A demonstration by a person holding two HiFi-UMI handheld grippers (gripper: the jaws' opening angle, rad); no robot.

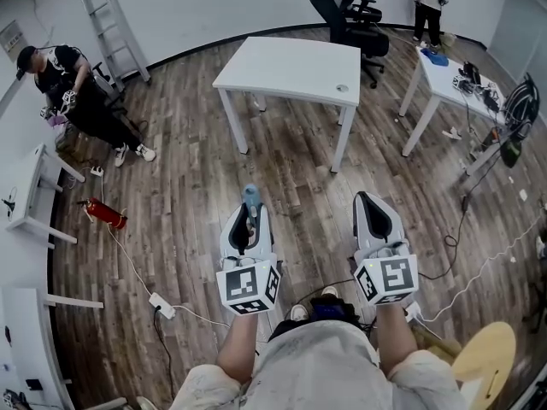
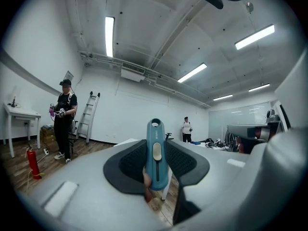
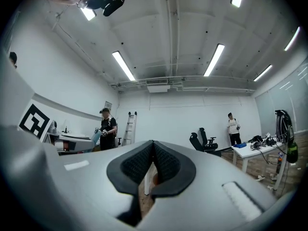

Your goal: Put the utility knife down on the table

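My left hand-held gripper [image 1: 248, 219] sat in the lower middle of the head view, its jaws clamped on the teal knife [image 1: 250, 197]. The knife stuck out past the pads toward the top of the frame. In the left gripper view the knife [image 2: 156, 154] stood between the two black pads, slider facing the camera and the end with the hole farthest out. It was over the wood floor [image 1: 188, 195], well short of the white desk [image 1: 291, 58] in the upper middle of the head view.

My right hand-held gripper [image 1: 370, 203] sat just right of the left one, level with it, jaws together at the tips with nothing between them.

At the upper left a person [image 1: 68, 92] sat near a ladder [image 1: 111, 20], with a red extinguisher [image 1: 107, 215] lying on the floor below. A second desk [image 1: 444, 79] stood at the upper right.
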